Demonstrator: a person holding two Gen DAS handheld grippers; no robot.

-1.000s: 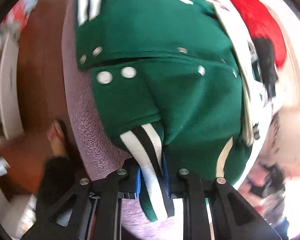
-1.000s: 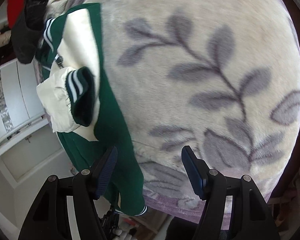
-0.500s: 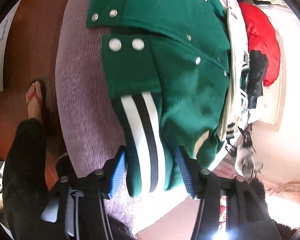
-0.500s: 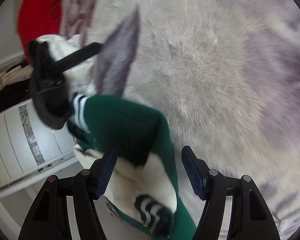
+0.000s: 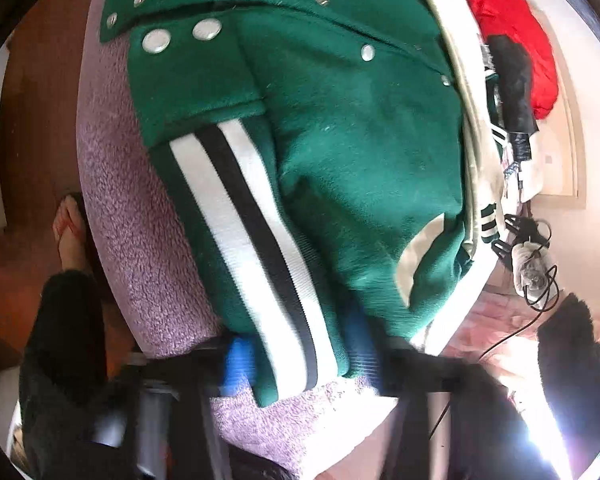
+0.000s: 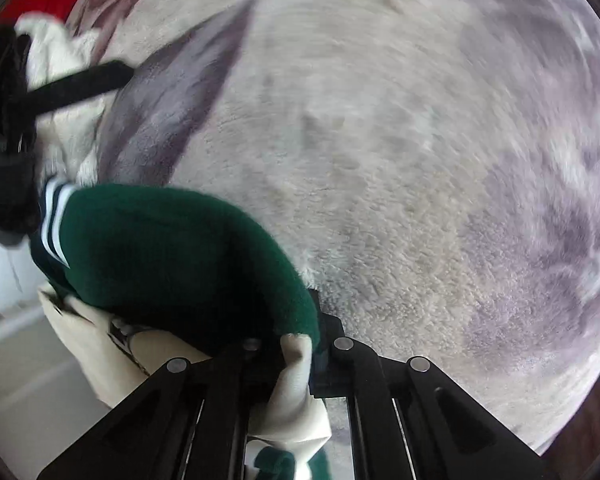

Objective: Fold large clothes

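Meanwhile, the green varsity jacket (image 5: 340, 128) lies on the plush blanket (image 6: 420, 160), running toward twelve o'clock from the left gripper (image 5: 300, 356), whose jaws straddle its striped hem (image 5: 256, 248); the right gripper (image 6: 296, 356) pinches a cream sleeve (image 6: 296, 392).

Jacket (image 5: 340, 140) spread on blanket (image 5: 140, 248); hem flanked by left gripper (image 5: 300, 356); fold pinched in right gripper (image 6: 296, 356).
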